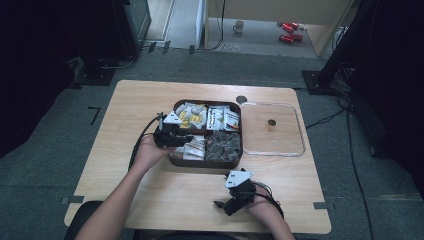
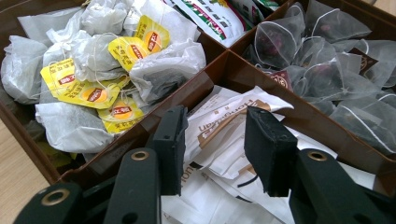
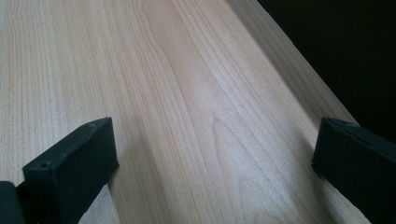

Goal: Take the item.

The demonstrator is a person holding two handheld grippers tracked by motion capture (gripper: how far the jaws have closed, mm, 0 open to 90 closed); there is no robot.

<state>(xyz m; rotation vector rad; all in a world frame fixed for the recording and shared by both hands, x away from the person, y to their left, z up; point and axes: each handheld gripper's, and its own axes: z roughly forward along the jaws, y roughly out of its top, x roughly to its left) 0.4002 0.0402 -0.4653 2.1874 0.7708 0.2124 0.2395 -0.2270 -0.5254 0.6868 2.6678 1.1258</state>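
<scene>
A brown four-part box [image 1: 206,163] sits mid-table. Its far-left part holds tea bags with yellow tags [image 2: 93,88], its near-left part white paper sachets [image 2: 224,158], its near-right part mesh pyramid bags [image 2: 322,70], and its far-right part printed sachets [image 1: 223,119]. My left gripper [image 1: 186,140] hangs over the near-left part; in the left gripper view it [image 2: 215,135] is open just above the white sachets, gripping nothing. My right gripper [image 1: 220,205] lies on the bare table near the front edge, and in its own view it [image 3: 215,149] is open wide over the wood.
A clear flat lid [image 1: 272,129] lies right of the box, touching its side. A round hole [image 1: 241,99] sits in the table behind the box. The table's front edge is close to my right gripper. A mug [image 1: 239,26] and red cans [image 1: 290,31] are on the floor far behind.
</scene>
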